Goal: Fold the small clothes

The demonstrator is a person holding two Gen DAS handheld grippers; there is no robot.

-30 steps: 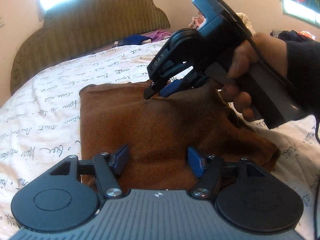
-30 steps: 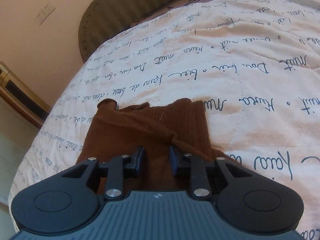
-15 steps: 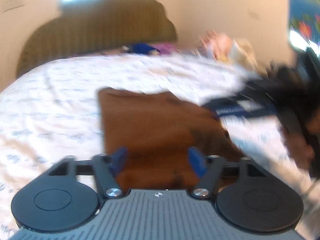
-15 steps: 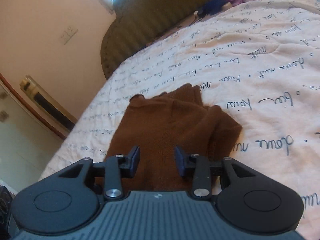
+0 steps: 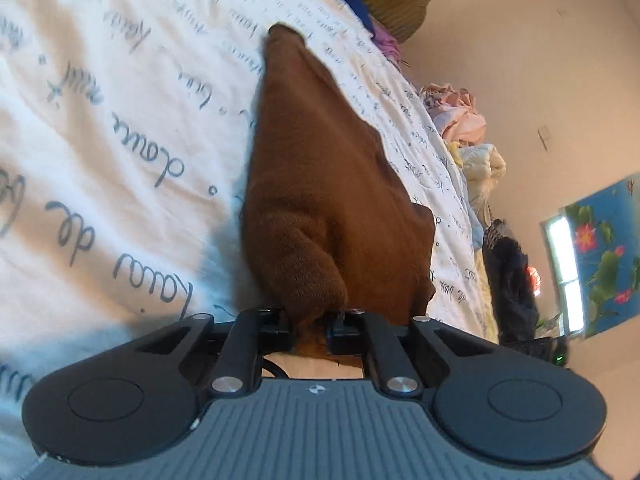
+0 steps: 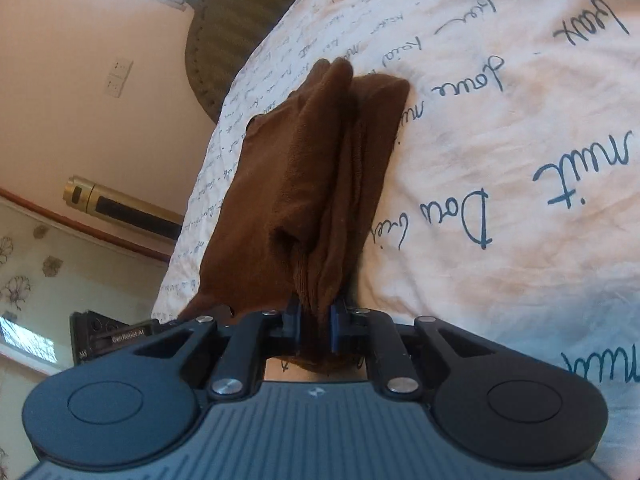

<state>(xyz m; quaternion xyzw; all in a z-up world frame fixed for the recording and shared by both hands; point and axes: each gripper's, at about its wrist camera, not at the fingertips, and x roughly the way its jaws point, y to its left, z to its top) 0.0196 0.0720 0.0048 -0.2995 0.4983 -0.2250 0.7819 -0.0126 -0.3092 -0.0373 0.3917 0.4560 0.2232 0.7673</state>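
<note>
A small brown knit garment [image 5: 320, 168] lies on the white bedspread with blue script [image 5: 120, 128]. My left gripper [image 5: 309, 326] is shut on the near edge of the garment, which bunches up between the fingers. In the right wrist view the same garment [image 6: 312, 168] shows gathered in folds. My right gripper [image 6: 315, 326] is shut on its bunched near edge, blue pads pressing the cloth. Both cameras are rolled to the side. Neither gripper shows in the other's view.
A green padded headboard [image 6: 236, 20] stands at the far end of the bed. A pile of pastel clothes [image 5: 464, 128] and dark clothes [image 5: 512, 280] lie along the bed's far side. A wall with a socket [image 6: 118, 78] is beside the bed.
Both grippers were open over the flat garment and have closed on its near edge. Both cameras have rolled sideways and dropped closer. The right gripper has left the left wrist view.
</note>
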